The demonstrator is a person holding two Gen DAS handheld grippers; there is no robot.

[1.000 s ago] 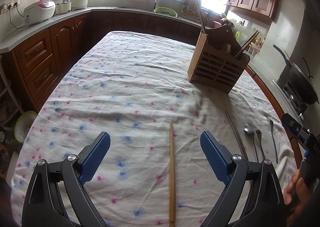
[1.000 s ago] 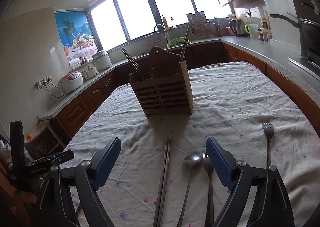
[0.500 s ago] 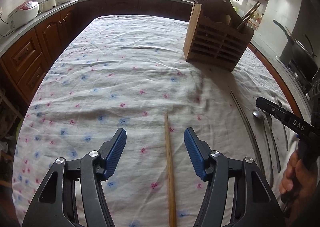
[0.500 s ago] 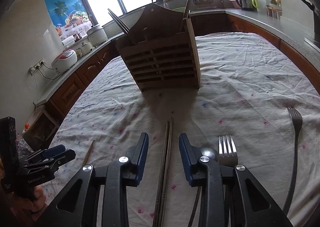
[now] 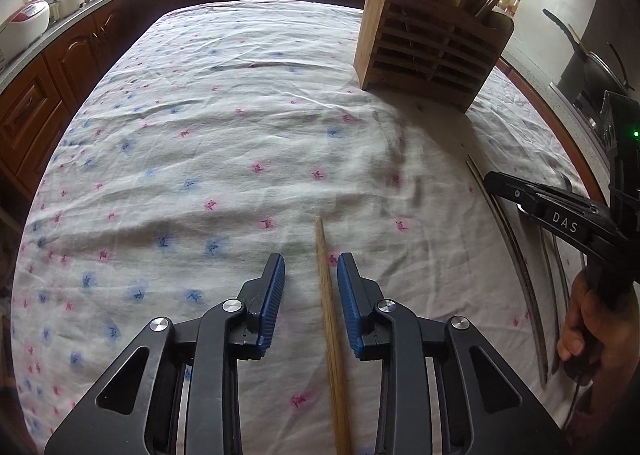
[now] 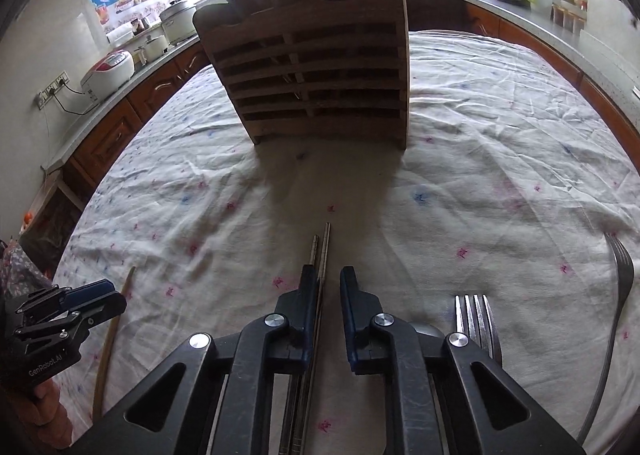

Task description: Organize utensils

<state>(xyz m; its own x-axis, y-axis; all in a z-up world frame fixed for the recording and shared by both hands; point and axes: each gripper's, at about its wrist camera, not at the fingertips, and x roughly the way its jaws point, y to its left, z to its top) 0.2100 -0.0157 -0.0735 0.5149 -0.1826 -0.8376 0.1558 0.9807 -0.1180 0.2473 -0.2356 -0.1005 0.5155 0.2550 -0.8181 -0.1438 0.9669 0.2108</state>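
A wooden chopstick (image 5: 329, 307) lies on the flowered tablecloth (image 5: 200, 143), between the blue pads of my left gripper (image 5: 311, 269), which is partly closed around it with gaps on both sides. A pair of metal chopsticks (image 6: 320, 267) lies between the pads of my right gripper (image 6: 324, 281), also narrowed, with the left pad close against them. The slatted wooden utensil holder (image 6: 316, 71) stands upright ahead, with chopsticks in it. It also shows in the left wrist view (image 5: 428, 43). Forks (image 6: 478, 319) lie to the right.
Another fork (image 6: 620, 279) lies at the far right of the cloth. Rice cookers (image 6: 116, 67) stand on the counter at the left, a pan (image 5: 588, 67) on the stove at the right. Wooden cabinets ring the table.
Both grippers have lowered and moved forward over their chopsticks, and both pairs of jaws have narrowed from wide open to a small gap.
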